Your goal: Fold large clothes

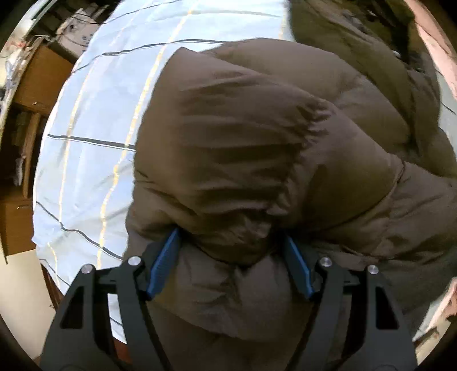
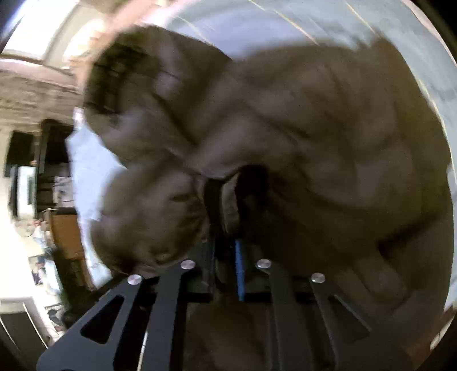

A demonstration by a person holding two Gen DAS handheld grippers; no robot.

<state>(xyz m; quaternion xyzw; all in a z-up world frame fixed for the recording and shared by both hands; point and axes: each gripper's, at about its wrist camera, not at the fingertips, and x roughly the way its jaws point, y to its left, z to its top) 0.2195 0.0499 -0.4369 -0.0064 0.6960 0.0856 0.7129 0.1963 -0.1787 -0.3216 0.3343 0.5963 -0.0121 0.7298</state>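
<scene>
A large brown puffer jacket (image 1: 257, 137) lies bunched on a bed with a pale blue checked sheet (image 1: 94, 137). My left gripper (image 1: 231, 248) is open, its blue pads (image 1: 164, 262) wide apart, with a puffy fold of the jacket bulging between them. In the blurred right wrist view the same jacket (image 2: 300, 120) fills the frame. My right gripper (image 2: 228, 239) is shut on a dark edge of the jacket, with a blue pad (image 2: 239, 271) showing beside the pinched fabric.
Wooden furniture and cardboard boxes (image 1: 31, 94) stand to the left of the bed. The right wrist view shows shelves and clutter (image 2: 57, 228) at the left and the sheet (image 2: 328, 20) beyond the jacket. A pink cloth (image 1: 440, 42) lies at the far right.
</scene>
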